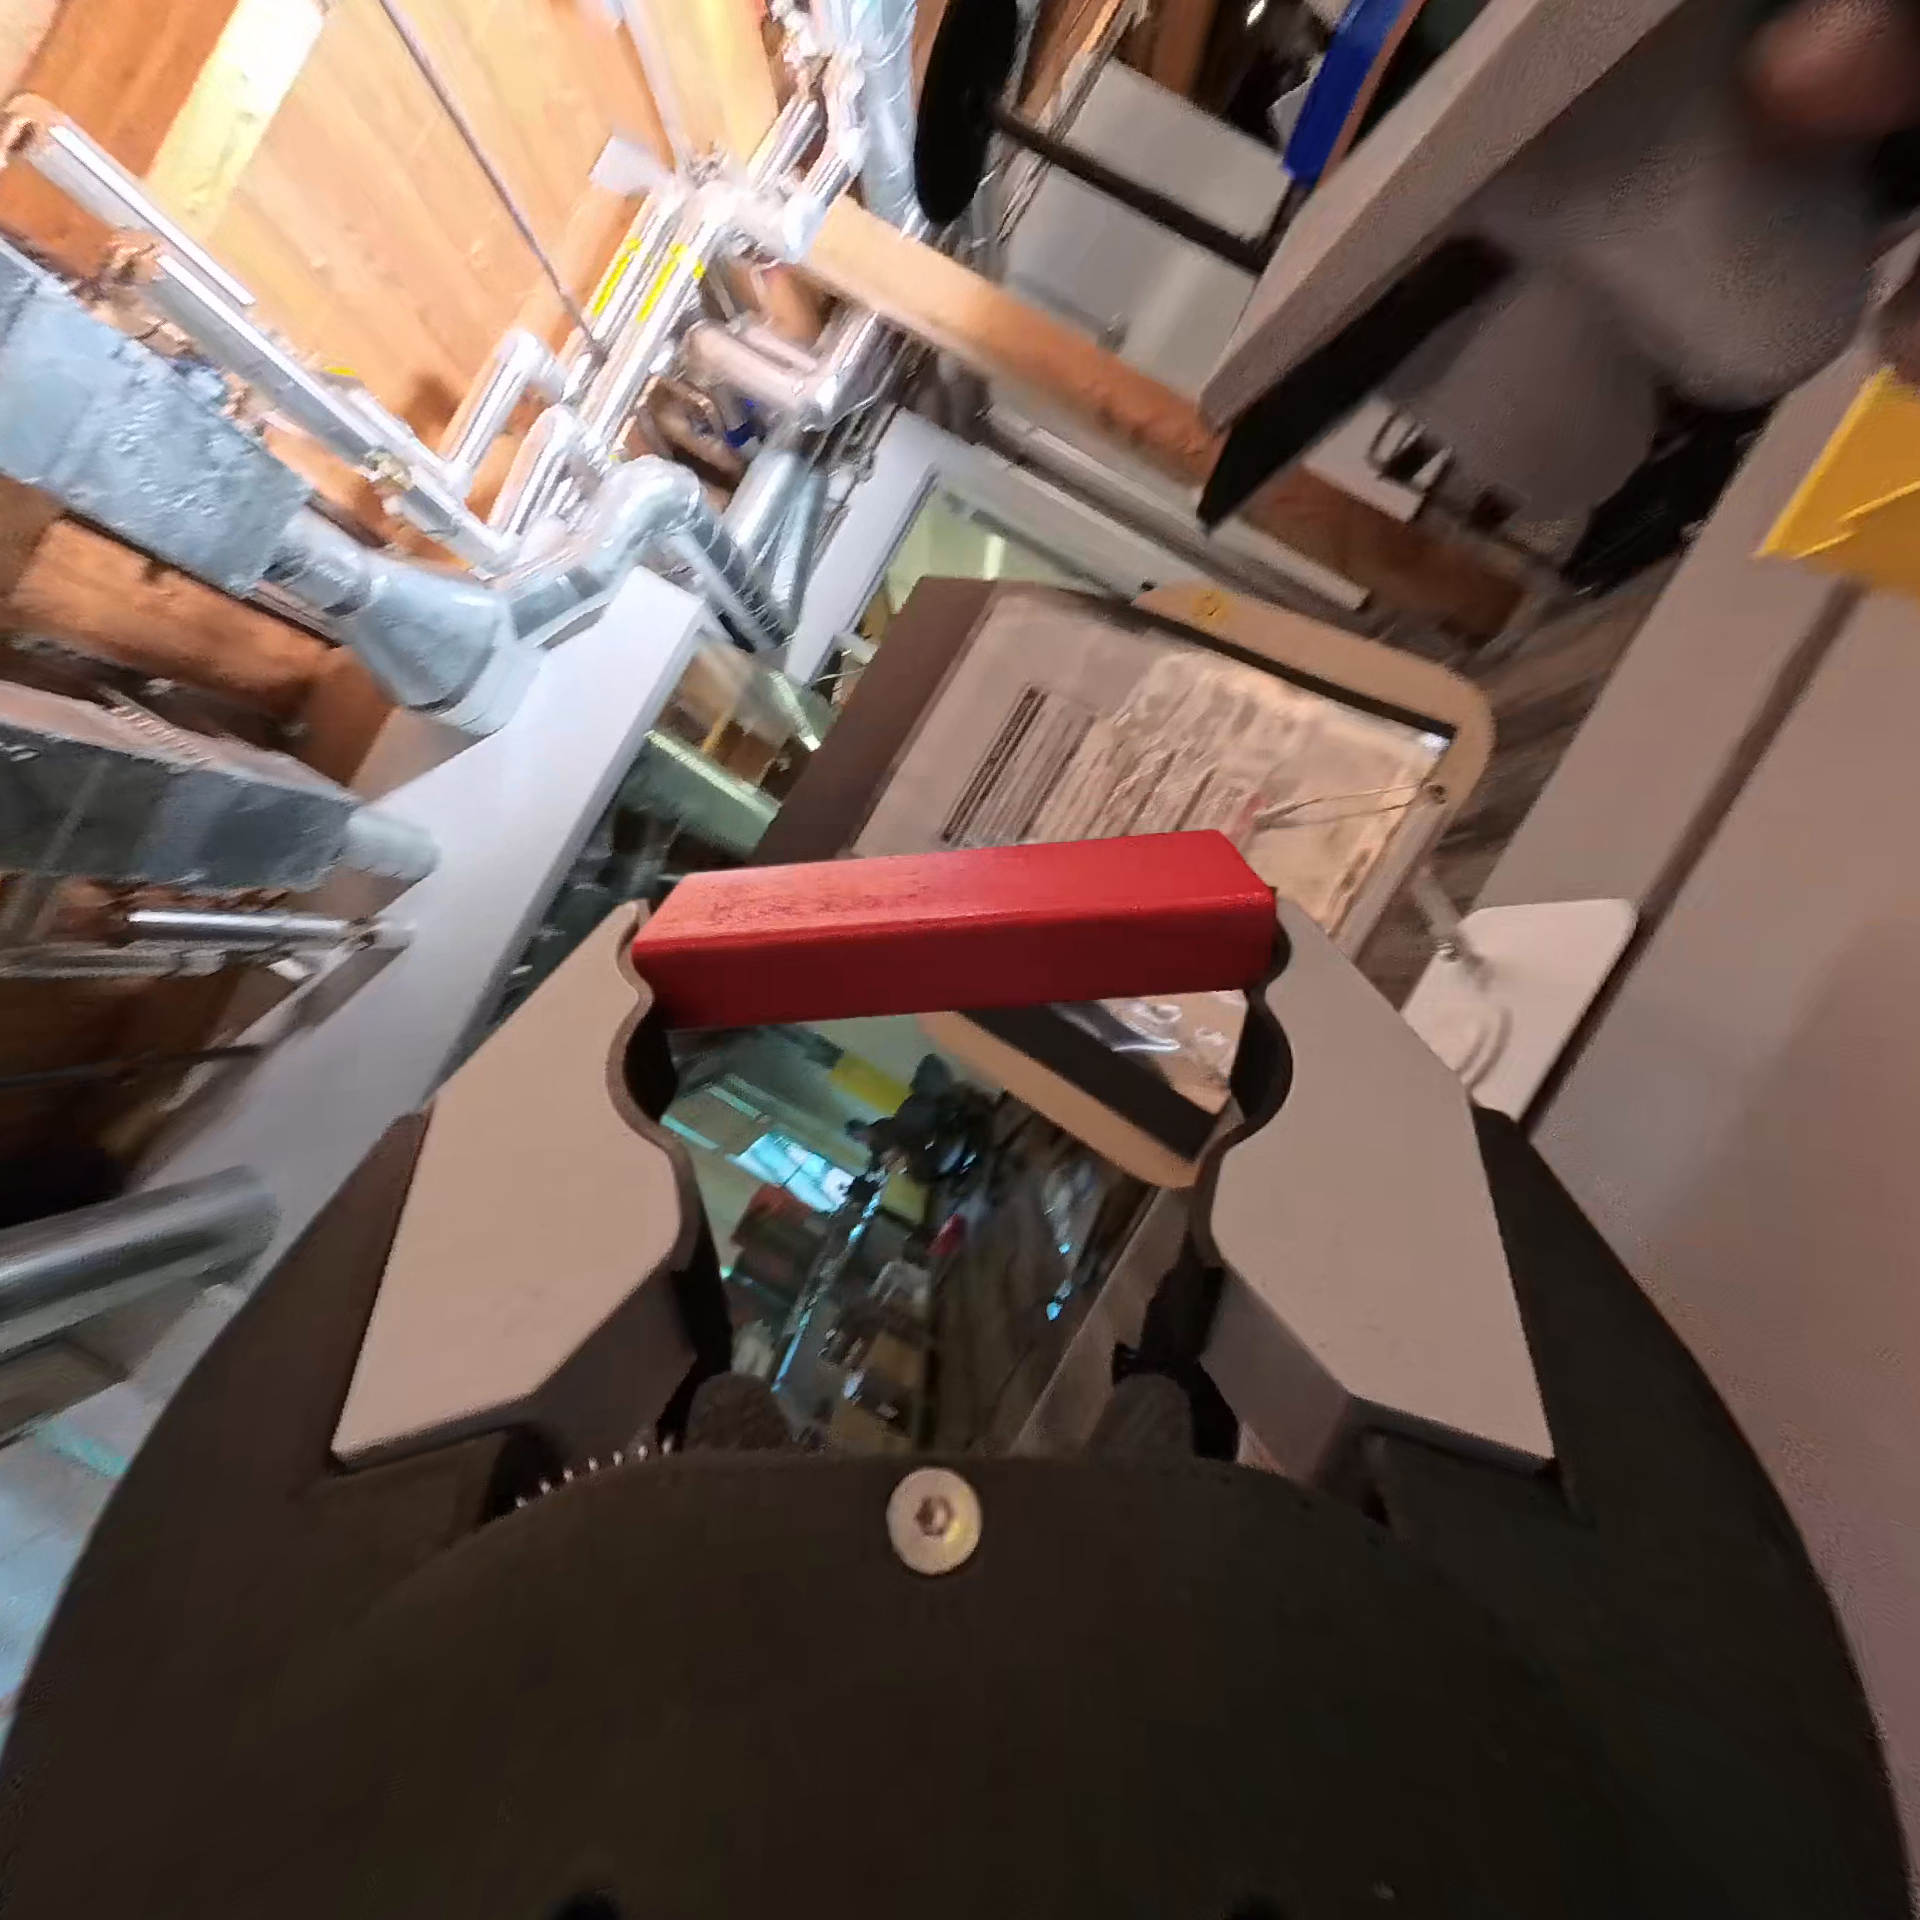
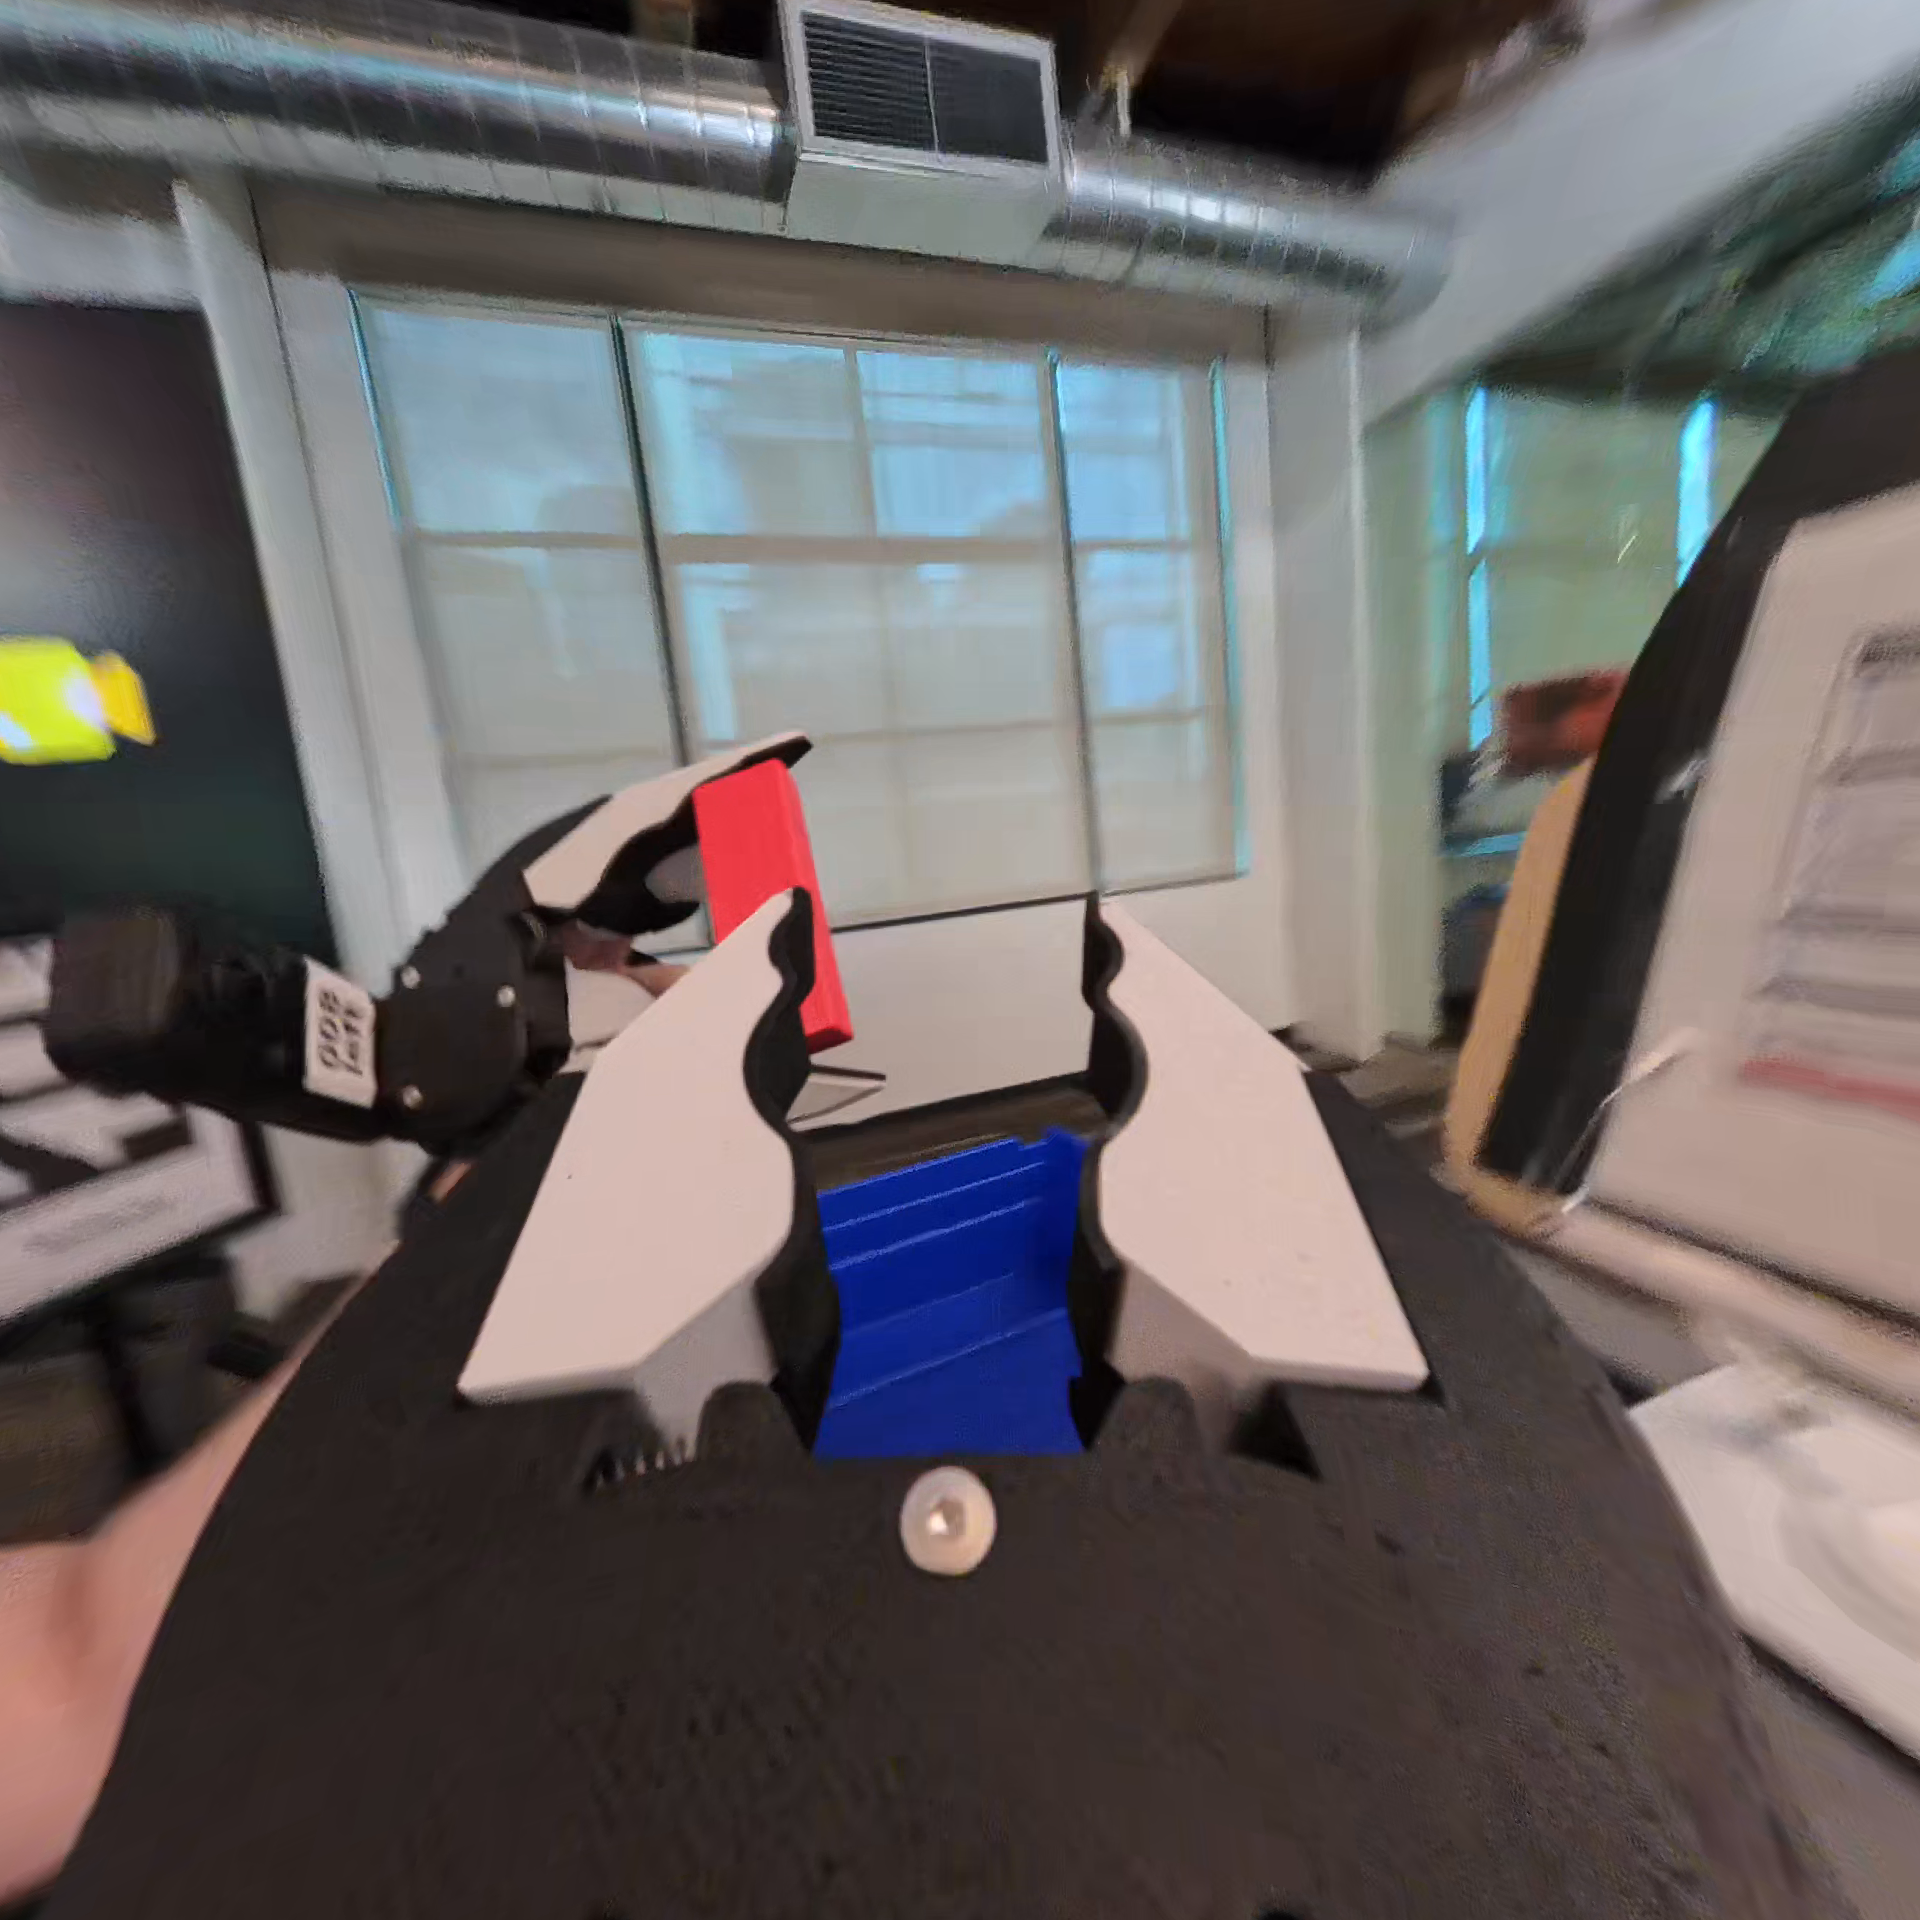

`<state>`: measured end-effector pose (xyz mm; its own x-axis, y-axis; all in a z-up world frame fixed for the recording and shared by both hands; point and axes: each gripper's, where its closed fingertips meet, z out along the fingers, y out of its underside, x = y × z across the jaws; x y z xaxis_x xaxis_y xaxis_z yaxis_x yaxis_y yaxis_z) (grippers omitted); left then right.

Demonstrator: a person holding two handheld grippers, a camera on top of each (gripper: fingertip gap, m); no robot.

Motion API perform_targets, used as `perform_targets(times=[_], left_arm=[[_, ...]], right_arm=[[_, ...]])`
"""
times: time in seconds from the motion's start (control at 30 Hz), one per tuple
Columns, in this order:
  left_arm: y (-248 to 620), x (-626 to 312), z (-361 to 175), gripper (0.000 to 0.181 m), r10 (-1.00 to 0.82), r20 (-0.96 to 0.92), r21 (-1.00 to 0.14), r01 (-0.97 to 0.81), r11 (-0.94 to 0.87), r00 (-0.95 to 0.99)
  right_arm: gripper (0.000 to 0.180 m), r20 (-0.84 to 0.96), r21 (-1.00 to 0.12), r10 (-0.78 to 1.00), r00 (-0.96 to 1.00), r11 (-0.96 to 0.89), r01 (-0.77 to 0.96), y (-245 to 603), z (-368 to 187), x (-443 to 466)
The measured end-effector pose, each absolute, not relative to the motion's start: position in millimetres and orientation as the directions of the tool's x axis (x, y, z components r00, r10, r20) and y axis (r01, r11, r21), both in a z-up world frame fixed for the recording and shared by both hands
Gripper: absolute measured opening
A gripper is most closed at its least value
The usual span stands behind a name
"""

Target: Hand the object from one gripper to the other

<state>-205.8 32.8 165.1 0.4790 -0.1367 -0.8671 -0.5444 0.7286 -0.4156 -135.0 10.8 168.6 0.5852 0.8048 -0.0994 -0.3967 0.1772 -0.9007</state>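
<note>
The left gripper (image 1: 951,997) has the red block (image 1: 951,925) pinched end to end between its fingertips, so the block spans the gap like a crossbar, up in the air with nothing under it. From the right wrist view that same block (image 2: 769,894) stands nearly upright, tilted a touch, clamped at top and bottom with both long faces bare.

The right gripper (image 2: 940,997) hangs just beside it, fingers spread, nothing between them. Its left finger (image 2: 675,1174) overlaps the lower part of the block in that view, but whether they touch I cannot tell. Far below, through the gap, shows a blue stepped thing (image 2: 945,1309); what it is I cannot say.

The block looks like painted wood or hard plastic: stiff, light, square-edged, not fragile. Its faces look smooth, so it may slip under a weak pinch, and its length gives it leverage to swing if caught near one end.

The best hold, I judge, is across the middle of the long faces, square on, clear of the left fingertips at either end. The right gripper sits off to one side, so it needs to line up before closing. The left should let go only once the right has a firm pinch, or the block drops.
</note>
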Motion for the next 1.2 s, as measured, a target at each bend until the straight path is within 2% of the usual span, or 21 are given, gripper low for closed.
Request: perform_targets(times=[0.07, 0.17, 0.43, 0.7, 0.8, 1.0, 1.1, 1.17, 1.2], left_arm=[[40, -208, 166, 0.109, -0.086, -0.865, -0.4, -0.575, 0.714, 0.495], [45, -202, 161, 0.109, -0.034, -0.884, -0.355, -0.622, 0.698, 0.466], [41, -180, 145, 0.109, -0.034, -0.921, -0.302, -0.655, 0.693, 0.388], [37, -167, 132, 0.109, -0.068, -0.944, -0.28, -0.675, 0.682, 0.322], [39, -168, 128, 0.109, -0.169, -0.925, -0.365, -0.668, 0.648, 0.341], [33, -185, 135, 0.104, -0.361, -0.843, -0.537, -0.577, 0.616, 0.398], [25, -194, 152, 0.087, -0.508, -0.712, -0.696, -0.397, 0.598, 0.484], [17, -199, 171, 0.074, -0.634, -0.559, -0.812, -0.198, 0.549, 0.534], [10, -198, 178, 0.075, -0.723, -0.465, -0.865, -0.088, 0.494, 0.511]], right_arm=[[0.053, 0.076, -0.921, 0.747, 0.661, 0.307, -0.241, 2, 169, -147], [0.055, 0.209, -0.944, 0.711, 0.671, 0.325, -0.05, 0, 155, -172], [0.047, 0.255, -0.961, 0.656, 0.711, 0.256, 0.109, 15, 131, -186], [0.03, 0.225, -0.974, 0.675, 0.702, 0.164, 0.155, 24, 113, -188], [0.03, 0.137, -0.99, 0.73, 0.669, 0.109, 0.085, 23, 112, -188], [0.031, -0.128, -0.982, 0.81, 0.572, -0.022, -0.188, 27, 124, -165], [0.031, -0.24, -0.94, 0.856, 0.458, -0.087, -0.329, 25, 132, -152], [0.031, -0.259, -0.92, 0.878, 0.403, -0.098, -0.379, 24, 135, -148], [0.031, -0.245, -0.921, 0.886, 0.394, -0.086, -0.379, 23, 135, -148]])
